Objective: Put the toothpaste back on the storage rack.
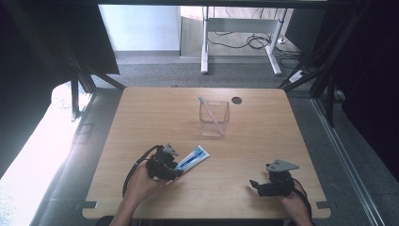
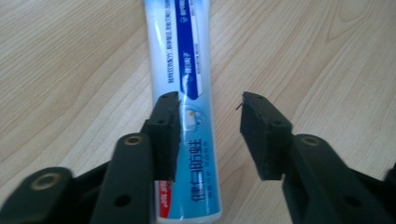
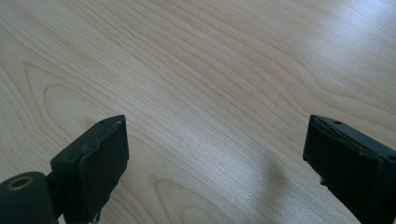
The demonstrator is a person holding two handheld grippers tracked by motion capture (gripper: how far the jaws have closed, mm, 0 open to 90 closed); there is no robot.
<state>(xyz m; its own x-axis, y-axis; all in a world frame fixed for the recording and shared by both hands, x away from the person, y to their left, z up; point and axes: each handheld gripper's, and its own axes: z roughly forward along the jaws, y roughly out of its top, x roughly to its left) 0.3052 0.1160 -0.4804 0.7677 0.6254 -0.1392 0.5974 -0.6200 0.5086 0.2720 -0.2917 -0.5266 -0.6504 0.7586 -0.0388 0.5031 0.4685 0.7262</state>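
A blue and white toothpaste tube lies flat on the wooden table, near the front left. My left gripper sits low over the tube's near end, held by a hand. In the left gripper view the tube runs between the jaws of the left gripper. The jaws stand apart: one pad is at the tube's edge and the other is clear of it. My right gripper rests at the front right. Its jaws are spread wide over bare wood with nothing between them.
A clear square container stands at the table's middle back, with a pink and white toothbrush leaning in it. A dark round hole marks the tabletop behind it. Desk legs and cables lie on the floor beyond the table.
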